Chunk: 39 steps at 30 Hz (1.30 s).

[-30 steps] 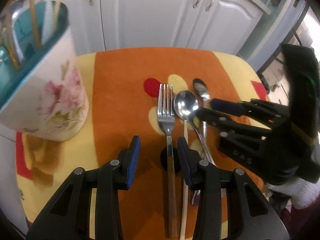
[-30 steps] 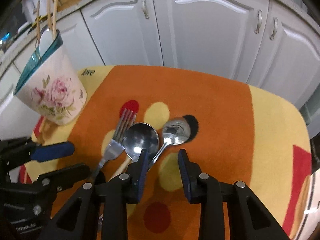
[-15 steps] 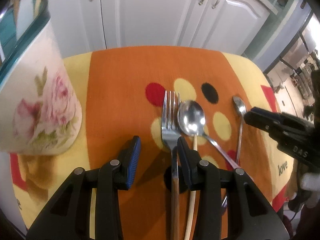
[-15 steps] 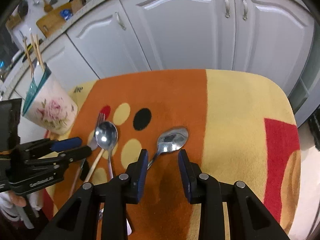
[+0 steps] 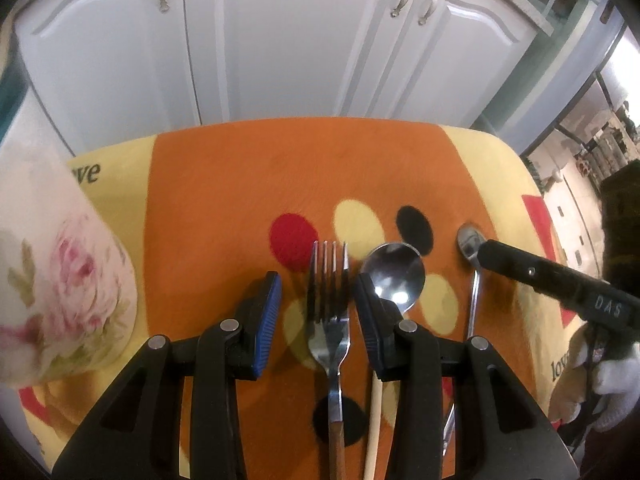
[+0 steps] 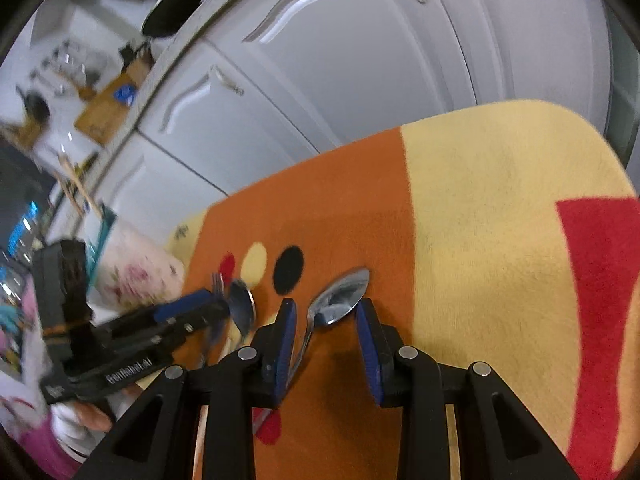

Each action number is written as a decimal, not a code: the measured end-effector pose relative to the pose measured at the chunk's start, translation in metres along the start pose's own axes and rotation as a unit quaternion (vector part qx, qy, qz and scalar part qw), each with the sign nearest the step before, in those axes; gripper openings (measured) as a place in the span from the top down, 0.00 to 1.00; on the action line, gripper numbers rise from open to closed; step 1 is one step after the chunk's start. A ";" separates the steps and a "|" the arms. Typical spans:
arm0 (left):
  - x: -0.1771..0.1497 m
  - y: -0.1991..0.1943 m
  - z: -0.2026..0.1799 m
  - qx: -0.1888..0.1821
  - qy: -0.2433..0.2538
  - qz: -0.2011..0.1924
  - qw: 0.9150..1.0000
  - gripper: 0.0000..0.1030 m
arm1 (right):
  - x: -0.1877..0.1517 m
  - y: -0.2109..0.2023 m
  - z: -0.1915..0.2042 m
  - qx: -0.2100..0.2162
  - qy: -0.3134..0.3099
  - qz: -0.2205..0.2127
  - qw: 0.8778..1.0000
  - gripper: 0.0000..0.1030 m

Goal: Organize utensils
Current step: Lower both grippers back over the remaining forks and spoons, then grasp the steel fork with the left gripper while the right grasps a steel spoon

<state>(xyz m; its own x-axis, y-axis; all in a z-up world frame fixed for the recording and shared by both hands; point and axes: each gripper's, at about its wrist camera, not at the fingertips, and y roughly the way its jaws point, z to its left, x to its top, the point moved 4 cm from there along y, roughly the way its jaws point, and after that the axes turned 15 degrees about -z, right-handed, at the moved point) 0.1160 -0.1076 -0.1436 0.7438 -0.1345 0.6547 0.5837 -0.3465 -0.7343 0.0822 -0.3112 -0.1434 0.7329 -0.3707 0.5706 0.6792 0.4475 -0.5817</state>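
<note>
A steel fork (image 5: 329, 304) with a brown handle lies on the orange cloth (image 5: 240, 184), between the open fingers of my left gripper (image 5: 318, 308). A large spoon (image 5: 394, 276) with a pale wooden handle lies just right of it, touching the right finger. A small steel spoon (image 5: 472, 264) lies further right. In the right wrist view this small spoon (image 6: 340, 296) lies between the open fingers of my right gripper (image 6: 326, 338), which is low over it. The floral holder cup (image 5: 60, 288) stands at the left.
White cabinet doors (image 5: 280, 40) stand behind the table. The cloth's yellow and red part (image 6: 520, 240) lies to the right. The holder cup (image 6: 136, 268) holds chopsticks. The left gripper's body (image 6: 120, 344) shows in the right wrist view.
The left gripper has moved forward and down over the fork. The right gripper has carried the small spoon to the right, apart from the others, and now tilts low over it.
</note>
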 end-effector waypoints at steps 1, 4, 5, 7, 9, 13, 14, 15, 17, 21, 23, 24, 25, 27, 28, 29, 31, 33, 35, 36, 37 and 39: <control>0.001 0.001 -0.001 -0.004 -0.001 0.000 1.000 0.68 | 0.001 0.001 -0.003 0.008 0.012 -0.002 1.000 0.72; 0.002 0.002 -0.002 -0.014 -0.003 0.003 1.000 0.81 | 0.004 0.005 -0.010 0.034 0.044 -0.010 0.998 0.72; 0.002 0.002 -0.003 -0.014 0.000 0.002 1.000 0.81 | 0.004 0.006 -0.010 0.039 0.049 -0.011 0.998 0.75; 0.002 0.000 -0.004 -0.023 0.000 0.002 1.000 0.81 | 0.004 0.010 -0.009 0.038 0.046 -0.007 0.998 0.83; 0.002 -0.004 -0.002 -0.026 -0.006 0.001 1.000 0.81 | 0.005 0.010 -0.008 0.046 0.047 -0.010 0.998 0.87; 0.003 -0.019 -0.001 -0.033 -0.008 -0.008 0.999 0.81 | 0.007 -0.003 0.004 0.053 0.024 -0.018 0.998 1.00; 0.004 -0.024 -0.001 -0.037 -0.010 -0.011 0.999 0.81 | 0.009 -0.005 0.007 0.056 0.018 -0.016 0.998 1.00; 0.004 -0.028 0.001 -0.037 -0.011 -0.014 0.999 0.81 | 0.008 -0.008 0.010 0.058 0.013 -0.016 0.998 1.00; 0.006 -0.033 0.001 -0.037 -0.010 -0.019 0.999 0.81 | 0.007 -0.012 0.015 0.057 0.001 -0.018 0.998 1.00; 0.003 -0.039 0.004 -0.034 -0.018 -0.019 0.999 0.81 | 0.006 -0.012 0.002 0.037 0.039 -0.021 0.998 0.94; 0.001 -0.041 0.006 -0.031 -0.020 -0.019 0.999 0.81 | 0.001 -0.009 -0.005 0.058 0.085 -0.003 0.995 0.68; 0.001 -0.041 0.008 -0.031 -0.022 -0.018 0.999 0.81 | -0.002 -0.007 -0.007 0.063 0.097 0.005 0.993 0.57; 0.001 -0.041 0.008 -0.031 -0.025 -0.017 0.999 0.81 | -0.005 -0.006 -0.007 0.066 0.101 0.008 0.993 0.57; 0.000 -0.041 0.009 -0.031 -0.027 -0.013 0.999 0.81 | -0.008 0.000 -0.004 0.069 0.093 0.016 0.993 0.59; -0.001 -0.042 0.008 -0.030 -0.026 -0.013 0.999 0.81 | -0.007 0.004 -0.003 0.069 0.092 0.015 0.993 0.61; -0.001 -0.043 0.007 -0.030 -0.024 -0.013 0.999 0.81 | -0.005 0.010 -0.003 0.072 0.101 0.012 0.992 0.66; -0.002 -0.045 0.006 -0.030 -0.020 -0.015 0.999 0.81 | -0.002 0.020 -0.006 0.078 0.125 0.007 0.989 0.74; -0.003 -0.048 0.006 -0.029 -0.016 -0.016 0.999 0.81 | 0.001 0.029 -0.008 0.073 0.130 0.001 0.989 0.88; -0.002 -0.050 0.007 -0.028 -0.016 -0.018 0.999 0.81 | 0.001 0.032 -0.006 0.077 0.127 -0.002 0.989 0.89; -0.001 -0.051 0.008 -0.028 -0.018 -0.019 0.999 0.81 | 0.001 0.032 -0.003 0.074 0.119 -0.003 0.990 0.90; -0.001 -0.053 0.009 -0.027 -0.020 -0.020 0.999 0.81 | 0.001 0.030 0.000 0.070 0.110 -0.003 0.991 0.90; 0.001 -0.060 0.010 -0.028 -0.021 -0.028 0.999 0.81 | 0.003 0.020 0.009 0.071 0.094 -0.012 0.993 0.92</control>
<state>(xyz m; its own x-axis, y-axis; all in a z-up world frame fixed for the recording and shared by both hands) 0.0851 -0.0781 -0.1008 0.7247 -0.0750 0.6850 0.6062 -0.4032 -0.6855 0.0972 -0.2957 -0.1480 0.7197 -0.5219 0.4579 0.6943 0.5419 -0.4736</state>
